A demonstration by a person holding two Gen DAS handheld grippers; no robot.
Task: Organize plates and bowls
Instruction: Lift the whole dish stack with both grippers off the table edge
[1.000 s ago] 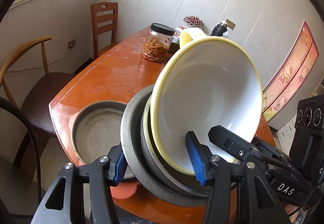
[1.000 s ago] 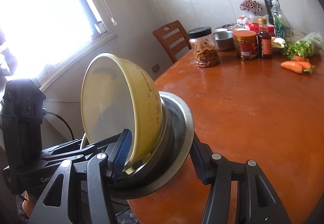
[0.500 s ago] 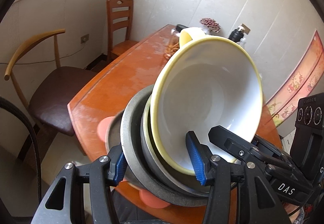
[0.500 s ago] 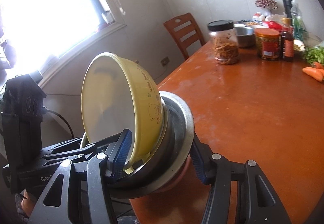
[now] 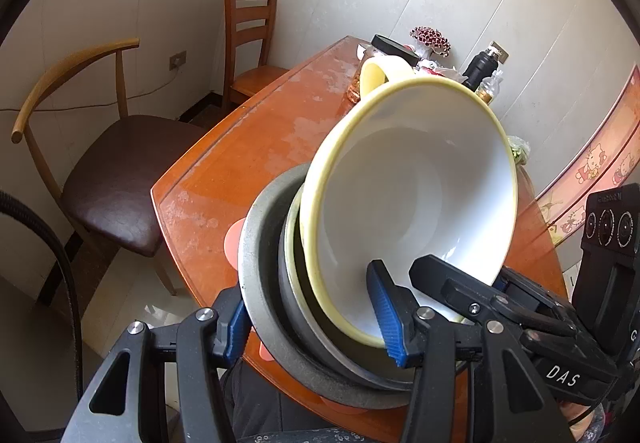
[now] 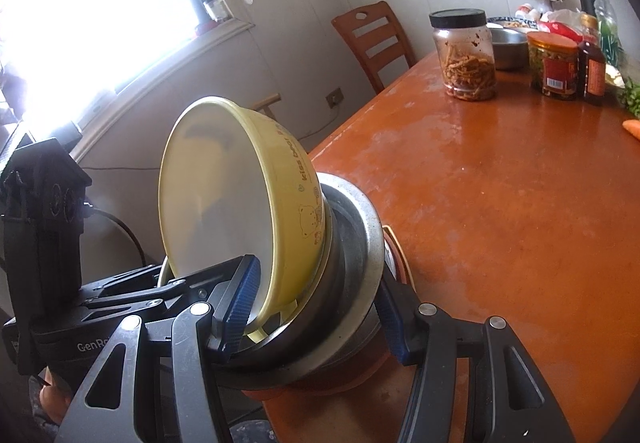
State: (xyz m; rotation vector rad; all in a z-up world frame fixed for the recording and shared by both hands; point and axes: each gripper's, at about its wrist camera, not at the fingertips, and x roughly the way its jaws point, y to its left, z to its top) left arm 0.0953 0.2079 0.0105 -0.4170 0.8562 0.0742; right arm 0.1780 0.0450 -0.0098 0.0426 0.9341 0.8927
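Yellow bowl [image 5: 408,199], nested in grey plates [image 5: 264,283], tilts steeply above the tabletop's [image 6: 500,183] near-left corner, both the left hand-held gripper [image 5: 316,315] and right hand-held gripper [image 6: 316,311] angled downward, pinching the stack's rims.

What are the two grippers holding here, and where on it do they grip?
Both hold one tilted stack: a yellow bowl nested in a grey plate. The left gripper and right gripper each clamp the stack's lower edge, one pad inside the bowl.

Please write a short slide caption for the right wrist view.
Both grippers clamp a tilted stack, yellow bowl nested in grey plates, above the orange table.
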